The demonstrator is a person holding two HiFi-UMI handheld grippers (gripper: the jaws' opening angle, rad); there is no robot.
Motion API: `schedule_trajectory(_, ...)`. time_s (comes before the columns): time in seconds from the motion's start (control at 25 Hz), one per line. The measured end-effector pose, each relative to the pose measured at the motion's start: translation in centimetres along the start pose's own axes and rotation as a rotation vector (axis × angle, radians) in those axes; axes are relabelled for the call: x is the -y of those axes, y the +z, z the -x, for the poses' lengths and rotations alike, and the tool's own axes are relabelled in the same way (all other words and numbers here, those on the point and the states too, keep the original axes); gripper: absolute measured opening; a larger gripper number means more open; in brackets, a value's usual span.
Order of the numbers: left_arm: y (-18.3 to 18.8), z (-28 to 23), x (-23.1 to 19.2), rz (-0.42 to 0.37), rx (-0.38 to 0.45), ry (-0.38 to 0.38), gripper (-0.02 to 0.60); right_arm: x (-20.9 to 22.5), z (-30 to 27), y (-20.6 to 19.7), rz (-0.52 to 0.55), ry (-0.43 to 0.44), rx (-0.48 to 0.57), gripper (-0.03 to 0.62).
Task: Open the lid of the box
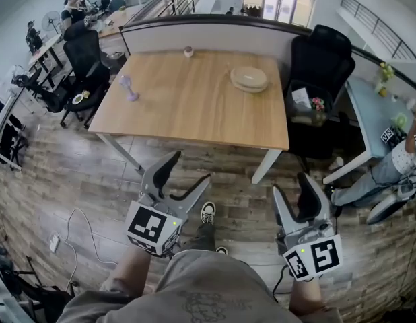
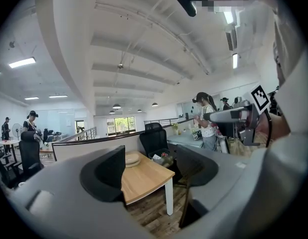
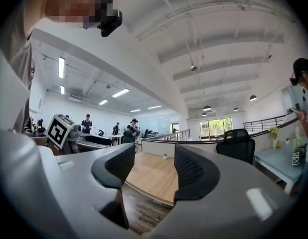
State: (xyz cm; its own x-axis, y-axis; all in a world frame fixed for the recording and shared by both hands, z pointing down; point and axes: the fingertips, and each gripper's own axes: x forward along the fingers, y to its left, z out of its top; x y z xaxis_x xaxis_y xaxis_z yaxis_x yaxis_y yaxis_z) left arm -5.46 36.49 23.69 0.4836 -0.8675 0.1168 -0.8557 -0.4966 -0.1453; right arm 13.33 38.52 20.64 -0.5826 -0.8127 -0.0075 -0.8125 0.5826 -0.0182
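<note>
Left gripper level, jaws apart, empty, right gripper alike

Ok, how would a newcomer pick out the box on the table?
Find the wooden table in the middle of the head view. The box sits near its far right corner, by the black chair. It is round, flat and cream, far wider than the purple object at the left and the tiny pot at the far edge.

No legible text, brand or number was found in any view. Only black-and-white square markers were noted on the left gripper and right gripper.
</note>
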Motion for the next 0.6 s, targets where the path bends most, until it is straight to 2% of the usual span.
schedule_trajectory(0.6,0.0,-12.0,-12.4,0.023,0.0,-0.029,0.313,5.6,-16.0,-0.6,-0.002,-0.023,-0.085,0.232)
